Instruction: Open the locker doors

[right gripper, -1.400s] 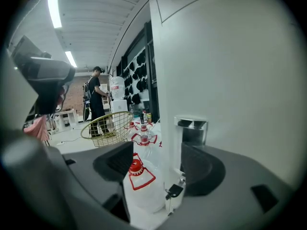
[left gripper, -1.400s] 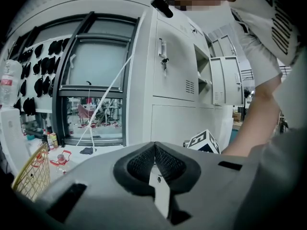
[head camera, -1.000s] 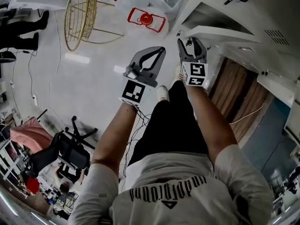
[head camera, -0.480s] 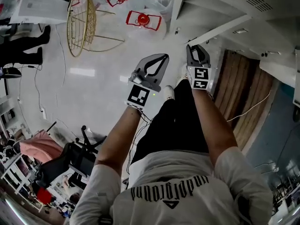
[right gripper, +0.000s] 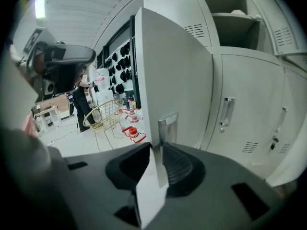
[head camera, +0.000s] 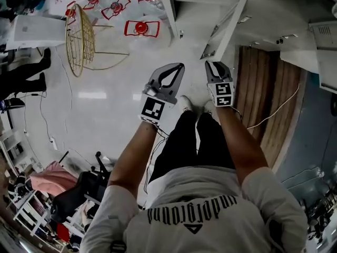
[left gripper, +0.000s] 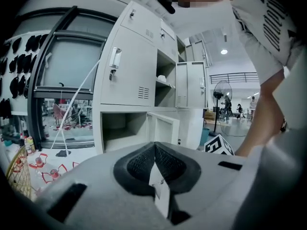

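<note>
A white locker door [head camera: 224, 30] stands swung out from the grey lockers [right gripper: 249, 95], its edge towards me. In the right gripper view its metal handle [right gripper: 168, 126] runs down between my right gripper's [right gripper: 157, 150] pads. Those jaws have just been closing and now hold the handle. In the head view the right gripper [head camera: 214, 65] sits at the door's lower end. My left gripper [head camera: 176, 67] hangs beside it over the floor, shut and empty. The left gripper [left gripper: 154, 150] faces a locker bank [left gripper: 129, 66] with an open lower compartment [left gripper: 120, 128].
A gold wire basket frame [head camera: 81, 33] and red-and-white objects [head camera: 141, 28] lie on the pale floor at the upper left. Brown boards [head camera: 263, 99] with a white cable [head camera: 274, 112] lie at the right. A black office chair [head camera: 79, 194] stands behind me.
The door has swung farther out from the lockers. Both grippers have shifted sideways with it, and the right jaws have narrowed onto the handle.
</note>
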`<state>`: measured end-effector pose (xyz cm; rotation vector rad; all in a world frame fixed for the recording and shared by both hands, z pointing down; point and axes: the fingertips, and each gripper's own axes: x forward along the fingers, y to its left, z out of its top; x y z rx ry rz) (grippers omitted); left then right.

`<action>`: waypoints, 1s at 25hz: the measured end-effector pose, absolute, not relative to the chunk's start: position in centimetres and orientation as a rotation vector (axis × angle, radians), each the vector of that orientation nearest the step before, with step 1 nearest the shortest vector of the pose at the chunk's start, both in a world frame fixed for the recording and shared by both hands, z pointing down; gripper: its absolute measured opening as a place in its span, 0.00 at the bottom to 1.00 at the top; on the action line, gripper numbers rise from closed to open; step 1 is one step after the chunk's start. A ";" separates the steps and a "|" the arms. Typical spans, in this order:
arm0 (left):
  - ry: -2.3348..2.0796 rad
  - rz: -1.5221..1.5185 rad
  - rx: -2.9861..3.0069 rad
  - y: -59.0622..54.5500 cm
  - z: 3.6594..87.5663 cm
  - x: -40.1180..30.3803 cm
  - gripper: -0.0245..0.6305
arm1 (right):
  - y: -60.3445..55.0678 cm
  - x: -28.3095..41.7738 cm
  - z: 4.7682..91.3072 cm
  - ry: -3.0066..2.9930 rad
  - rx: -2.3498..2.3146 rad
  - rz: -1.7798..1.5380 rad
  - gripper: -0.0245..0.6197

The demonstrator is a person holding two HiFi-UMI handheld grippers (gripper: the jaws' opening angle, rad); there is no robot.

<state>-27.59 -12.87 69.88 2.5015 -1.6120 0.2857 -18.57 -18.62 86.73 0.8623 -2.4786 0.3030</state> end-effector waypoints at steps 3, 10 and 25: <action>-1.591 0.295 2.531 -13.3 70.1 -25.0 0.05 | -18.3 -15.6 86.9 -2.469 0.875 0.322 0.15; -1.566 0.274 2.471 -13.6 70.0 -18.2 0.05 | -19.7 -8.7 87.2 -2.463 0.873 0.326 0.11; -1.559 0.304 2.491 -14.1 69.1 -11.2 0.05 | -22.8 -2.8 87.3 -2.438 0.831 0.292 0.12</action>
